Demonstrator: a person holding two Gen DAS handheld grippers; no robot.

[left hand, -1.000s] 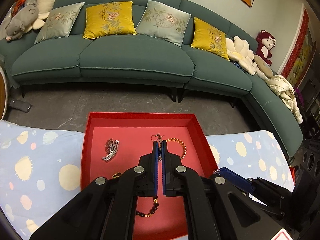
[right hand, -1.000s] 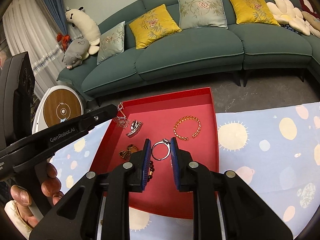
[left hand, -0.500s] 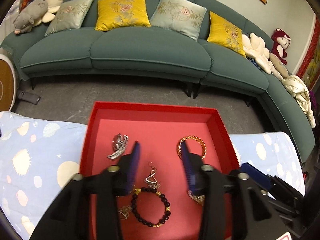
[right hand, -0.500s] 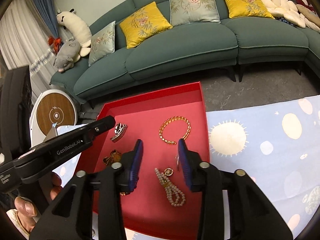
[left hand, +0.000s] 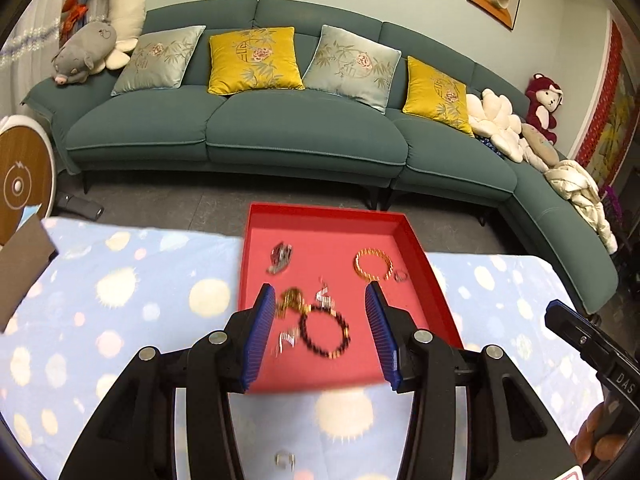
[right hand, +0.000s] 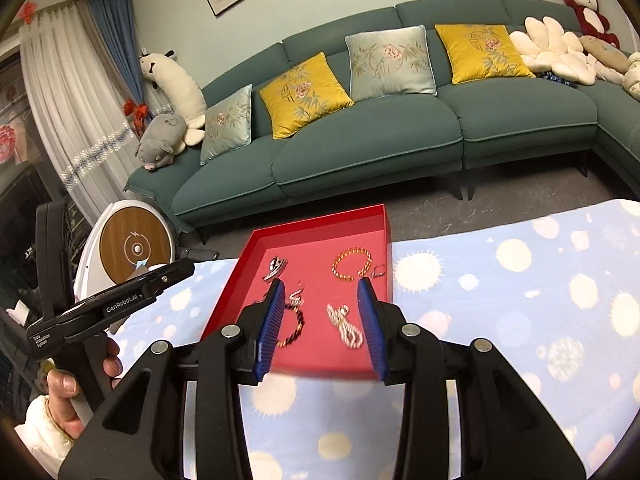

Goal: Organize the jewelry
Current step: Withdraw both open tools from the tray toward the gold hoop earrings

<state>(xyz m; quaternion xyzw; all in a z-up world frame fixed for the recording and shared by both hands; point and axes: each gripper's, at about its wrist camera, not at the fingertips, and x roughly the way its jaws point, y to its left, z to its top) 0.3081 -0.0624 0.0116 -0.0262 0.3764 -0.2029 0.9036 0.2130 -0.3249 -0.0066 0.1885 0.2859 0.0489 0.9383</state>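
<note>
A red tray (left hand: pixel 324 214) lies on the spotted blue cloth. It holds a silver clip (left hand: pixel 280 258), a gold bracelet (left hand: pixel 374 264), a small ring (left hand: pixel 401 276), a dark bead bracelet (left hand: pixel 325 330), an earring (left hand: pixel 326 298) and a pearl strand (right hand: pixel 346 326). My left gripper (left hand: pixel 320 292) hovers open above the tray's near half, with nothing between its blue pads. My right gripper (right hand: pixel 321 286) also stands open and empty over the near half of the tray (right hand: pixel 320 222). Each gripper shows at the edge of the other's view.
A small silvery piece (left hand: pixel 285 460) lies on the cloth (left hand: pixel 120 304) under my left gripper. A teal sofa (left hand: pixel 296 132) with cushions stands beyond the floor strip. A round white and wood device (right hand: pixel 136 248) sits at the left. A person's hand (right hand: pixel 64 392) holds the left gripper's handle.
The left gripper was shut on an earring and has opened, leaving it in the tray. The right gripper opened off the ring. Both have drawn back and up from the tray.
</note>
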